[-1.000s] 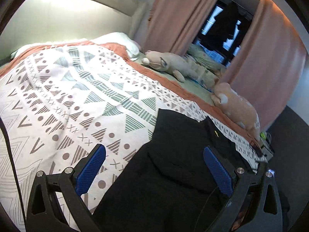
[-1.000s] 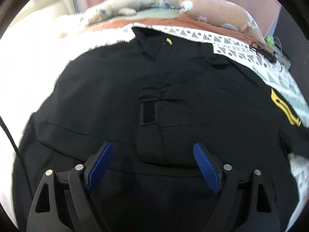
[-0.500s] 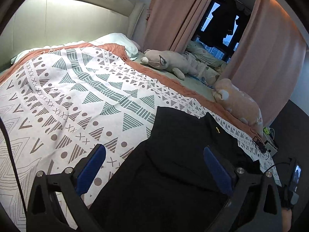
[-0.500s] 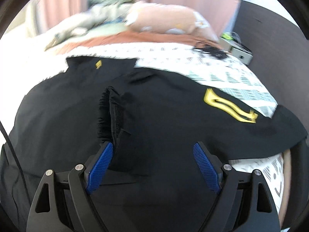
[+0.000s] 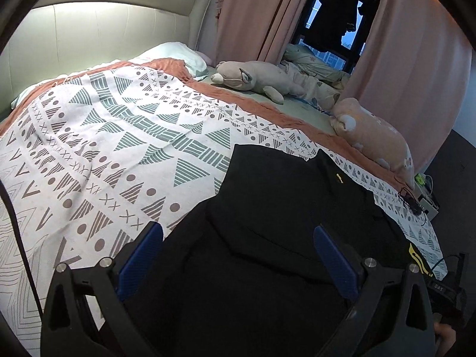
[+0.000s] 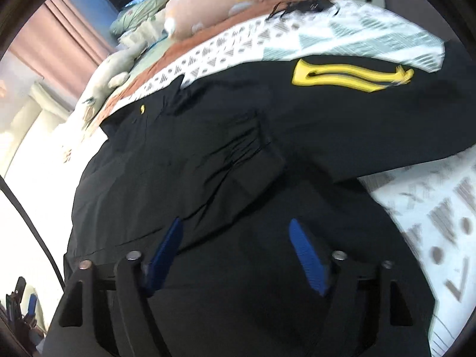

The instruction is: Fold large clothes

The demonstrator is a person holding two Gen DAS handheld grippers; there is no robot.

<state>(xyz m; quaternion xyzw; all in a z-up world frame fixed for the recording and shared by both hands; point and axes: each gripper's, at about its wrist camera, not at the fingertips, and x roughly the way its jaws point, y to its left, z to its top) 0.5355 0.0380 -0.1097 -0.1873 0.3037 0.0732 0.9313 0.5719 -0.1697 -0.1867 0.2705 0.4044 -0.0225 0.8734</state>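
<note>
We record one black garment (image 5: pixel 267 208), large, spread flat on the bed over the patterned bedspread (image 5: pixel 119 136), toward the near edge. In the right wrist view the same garment (image 6: pixel 238 154) fills most of the frame; a yellow emblem (image 6: pixel 348 74) sits on the part that reaches to the right, and a small yellow mark (image 6: pixel 142 109) lies near its far edge. A pocket-like panel shows creases at its middle.

Left tool (image 5: pixel 238 255): blue pads spread wide, nothing between them, hanging above the garment's near portion; we cannot tell whether the pads touch the cloth.

Right tool (image 6: pixel 238 253): blue pads apart, somewhat less widely, empty, low over the black fabric; contact cannot be told, as the view is blurred.

Beyond the garment we note a grey plush animal (image 5: pixel 255 78) and a peach plush animal (image 5: pixel 372 134) along the far side of the bed, a pale pillow (image 5: pixel 178 56) by the headboard, and pink curtains (image 5: pixel 410 53) flanking a dark window.
</note>
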